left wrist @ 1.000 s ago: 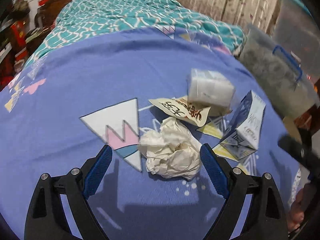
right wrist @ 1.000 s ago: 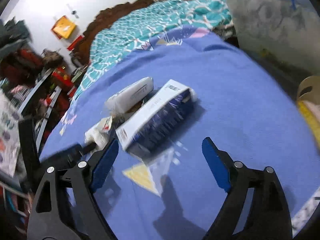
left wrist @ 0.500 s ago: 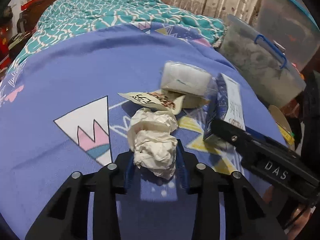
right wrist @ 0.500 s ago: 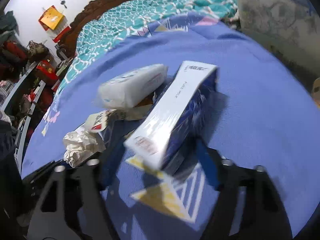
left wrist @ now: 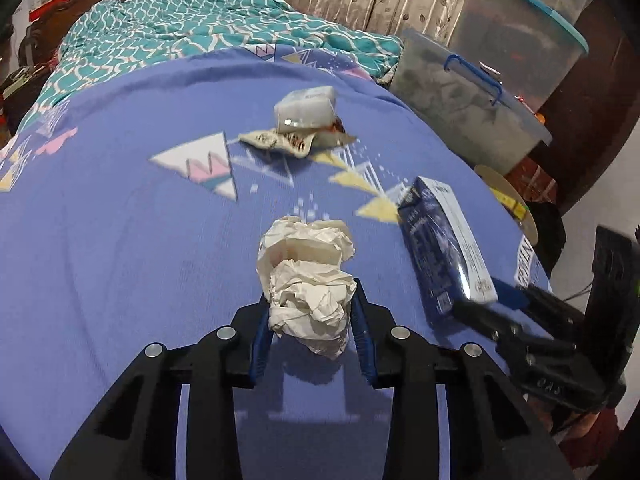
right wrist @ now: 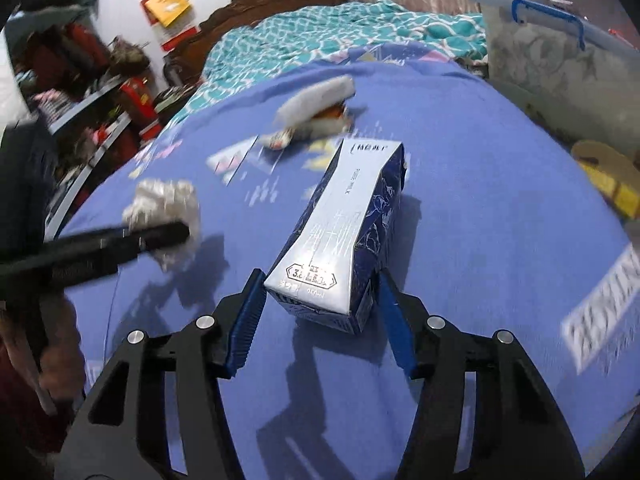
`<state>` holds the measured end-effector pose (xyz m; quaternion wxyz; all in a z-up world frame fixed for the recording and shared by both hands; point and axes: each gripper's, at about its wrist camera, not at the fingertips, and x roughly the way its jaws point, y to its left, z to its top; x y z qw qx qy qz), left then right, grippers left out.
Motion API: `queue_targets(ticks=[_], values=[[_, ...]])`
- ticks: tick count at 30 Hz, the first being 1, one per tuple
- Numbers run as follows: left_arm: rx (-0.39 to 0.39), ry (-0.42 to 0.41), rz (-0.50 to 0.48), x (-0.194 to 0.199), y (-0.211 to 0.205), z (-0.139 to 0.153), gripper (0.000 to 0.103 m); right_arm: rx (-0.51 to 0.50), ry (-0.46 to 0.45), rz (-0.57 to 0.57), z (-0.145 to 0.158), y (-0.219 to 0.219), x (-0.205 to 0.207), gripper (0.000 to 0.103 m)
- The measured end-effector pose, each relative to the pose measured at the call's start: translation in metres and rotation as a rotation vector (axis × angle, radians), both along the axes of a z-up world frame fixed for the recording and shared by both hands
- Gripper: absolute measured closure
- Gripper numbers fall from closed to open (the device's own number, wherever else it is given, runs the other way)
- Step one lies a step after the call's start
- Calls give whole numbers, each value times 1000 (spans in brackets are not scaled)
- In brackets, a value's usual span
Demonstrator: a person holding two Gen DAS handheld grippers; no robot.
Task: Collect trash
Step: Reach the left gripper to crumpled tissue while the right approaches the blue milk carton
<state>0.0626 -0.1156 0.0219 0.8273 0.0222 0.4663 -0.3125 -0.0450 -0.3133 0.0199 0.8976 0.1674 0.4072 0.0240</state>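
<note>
Nearest to me, my left tongs [left wrist: 310, 318] are pinching the crumpled white ball of tissue paper [left wrist: 308, 280], both blue pads pressed into its sides, and it hangs clear of the purple bedsheet with the pastel triangle print [left wrist: 120, 240], throwing a shadow beneath. My right tongs [right wrist: 320, 304] are clamped on the near end of the dark blue and silver drink carton [right wrist: 344, 232], which also sits up off the sheet with its far end pointing away from me. So I judge two pieces of trash are in hand, one per side, though neither has been dropped anywhere yet (I see no bin or bag in either view, so where they go I cannot say). Farther out on the bed, two pieces lie uncollected: the flattened cream snack wrapper with dark lettering [left wrist: 280, 142] and, resting partly on top of it, the small clear-wrapped white packet [left wrist: 308, 108]. Beyond those are the teal patterned blanket [left wrist: 200, 28] and, off the bed's right edge, the translucent lidded storage tub with a blue handle [left wrist: 460, 100]. By my reckoning I am roughly halfway: two held, two left, nothing deposited.
</note>
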Motion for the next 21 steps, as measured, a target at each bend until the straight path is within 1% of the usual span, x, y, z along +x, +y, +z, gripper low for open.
queue_targets(ticks=[2, 4, 6, 8, 10, 11, 12, 13, 14, 15, 16, 17, 18, 19, 20, 21], values=[[3, 8, 10, -14, 8, -3, 70, -5, -11, 5, 0, 7, -22, 45], [23, 13, 27, -24, 13, -8, 70, 7, -14, 4, -1, 13, -38, 45], [17, 35, 38, -33, 19, -12, 70, 6, -17, 7, -1, 20, -50, 45], [6, 58, 41, -42, 24, -16, 70, -27, -23, 14, 0, 28, -59, 45], [6, 58, 43, -51, 27, -18, 69, -57, -30, 10, 0, 34, -68, 44], [9, 54, 46, -56, 27, -19, 68, -67, -32, 3, 0, 37, -71, 42], [12, 51, 50, -59, 28, -19, 67, -73, -32, -1, 0, 38, -72, 34], [17, 45, 57, -61, 28, -19, 64, -76, -31, -10, -1, 39, -73, 29], [25, 39, 73, -63, 29, -19, 58, -76, -34, -17, 0, 37, -73, 25], [33, 38, 87, -63, 30, -19, 52, -75, -39, -24, 0, 38, -75, 23], [42, 35, 104, -64, 32, -19, 43, -75, -42, -25, 1, 39, -76, 21], [45, 31, 114, -64, 33, -18, 39, -80, -46, -23, 2, 41, -77, 18], [48, 20, 129, -66, 37, -17, 38, -85, -51, -24, 2, 42, -79, 16], [48, 14, 139, -66, 40, -15, 35, -93, -58, -26, 4, 43, -80, 15], [47, 10, 147, -66, 42, -14, 29, -96, -62, -27, 4, 44, -81, 15], [43, 3, 161, -66, 46, -12, 27, -99, -64, -29, 4, 44, -81, 14]])
